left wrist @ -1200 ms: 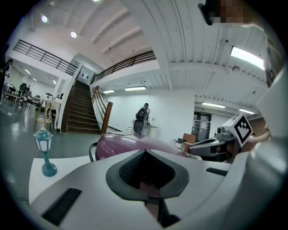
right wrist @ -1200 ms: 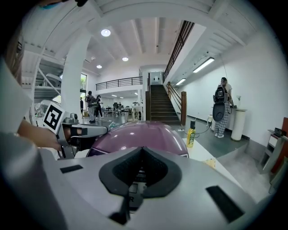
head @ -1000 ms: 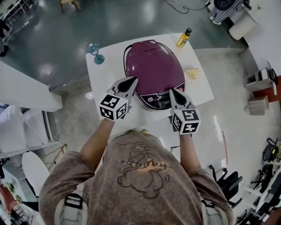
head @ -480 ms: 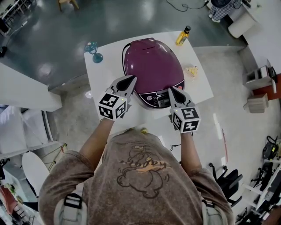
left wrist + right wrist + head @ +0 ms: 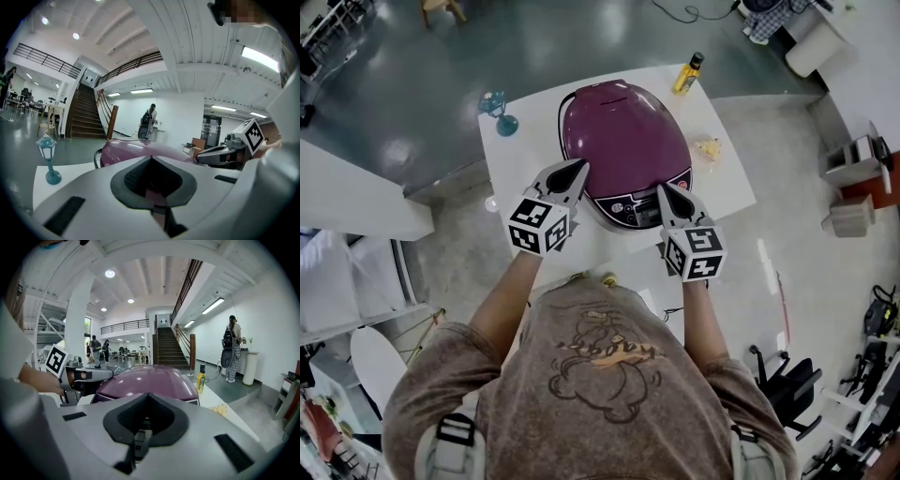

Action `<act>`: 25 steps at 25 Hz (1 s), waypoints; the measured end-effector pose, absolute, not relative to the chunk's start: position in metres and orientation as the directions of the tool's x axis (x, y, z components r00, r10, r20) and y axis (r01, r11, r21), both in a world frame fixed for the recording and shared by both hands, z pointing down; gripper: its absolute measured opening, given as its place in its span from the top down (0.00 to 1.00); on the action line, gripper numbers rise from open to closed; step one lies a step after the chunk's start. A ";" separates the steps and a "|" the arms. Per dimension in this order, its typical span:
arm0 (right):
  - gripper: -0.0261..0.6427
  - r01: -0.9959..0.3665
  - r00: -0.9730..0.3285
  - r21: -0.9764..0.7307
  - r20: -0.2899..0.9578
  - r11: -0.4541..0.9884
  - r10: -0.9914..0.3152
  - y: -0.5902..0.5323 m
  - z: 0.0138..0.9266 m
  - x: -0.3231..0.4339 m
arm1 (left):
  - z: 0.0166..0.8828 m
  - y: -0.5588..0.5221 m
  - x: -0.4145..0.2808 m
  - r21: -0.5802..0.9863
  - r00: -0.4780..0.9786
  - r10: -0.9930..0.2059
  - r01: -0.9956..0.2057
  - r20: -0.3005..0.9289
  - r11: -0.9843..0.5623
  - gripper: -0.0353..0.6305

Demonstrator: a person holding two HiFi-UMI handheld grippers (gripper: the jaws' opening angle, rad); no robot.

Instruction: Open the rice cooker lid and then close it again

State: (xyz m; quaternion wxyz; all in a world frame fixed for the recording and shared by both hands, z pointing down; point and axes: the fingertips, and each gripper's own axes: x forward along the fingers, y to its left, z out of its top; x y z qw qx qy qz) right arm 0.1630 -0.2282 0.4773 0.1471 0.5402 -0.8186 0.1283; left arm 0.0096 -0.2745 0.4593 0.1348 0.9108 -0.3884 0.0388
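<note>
On the white surface [image 5: 517, 169], the rice cooker [image 5: 623, 141] sits roughly centred, purple lid [image 5: 619, 122] down and closed, control panel [image 5: 633, 208] facing the person. Left hand-held gripper [image 5: 573, 172] is clenched, jaws together with nothing between them; its tip is at the cooker's front-left edge. Right hand-held gripper [image 5: 665, 193] is also clenched and empty, tip at the front-right corner just beside the control panel. Can't tell from any view whether either tip actually touches the cooker body; in both gripper views the purple dome fills the space just past the jaw tips. The two grippers flank the front of the cooker, both pointing away from the person and angled slightly toward each other. Other items on the surface: a teal lamp figurine [image 5: 499, 111] upright near the far-left corner, well apart from the cooker; a yellow bottle [image 5: 689, 75] upright at the far-right edge; a small yellowish crumpled item [image 5: 708, 150] to the cooker's right, near but not touching it. Background in the right gripper view: a staircase [image 5: 168, 348] and a person with a backpack [image 5: 229, 345] standing by the wall.
</note>
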 end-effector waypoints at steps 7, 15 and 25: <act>0.95 -0.925 -0.364 -0.016 0.321 0.379 -0.874 -0.225 0.474 0.163 | 0.455 -0.274 0.010 0.221 0.694 -0.699 -0.719 0.171 -0.659 0.91; 0.95 -0.929 -0.366 -0.053 0.297 0.367 -0.882 -0.226 0.471 0.167 | 0.426 -0.282 0.007 0.220 0.689 -0.714 -0.721 0.124 -0.657 0.91; 0.95 -0.921 -0.383 -0.049 0.295 0.386 -0.875 -0.224 0.471 0.165 | 0.381 -0.300 -0.004 0.240 0.678 -0.734 -0.720 0.042 -0.652 0.91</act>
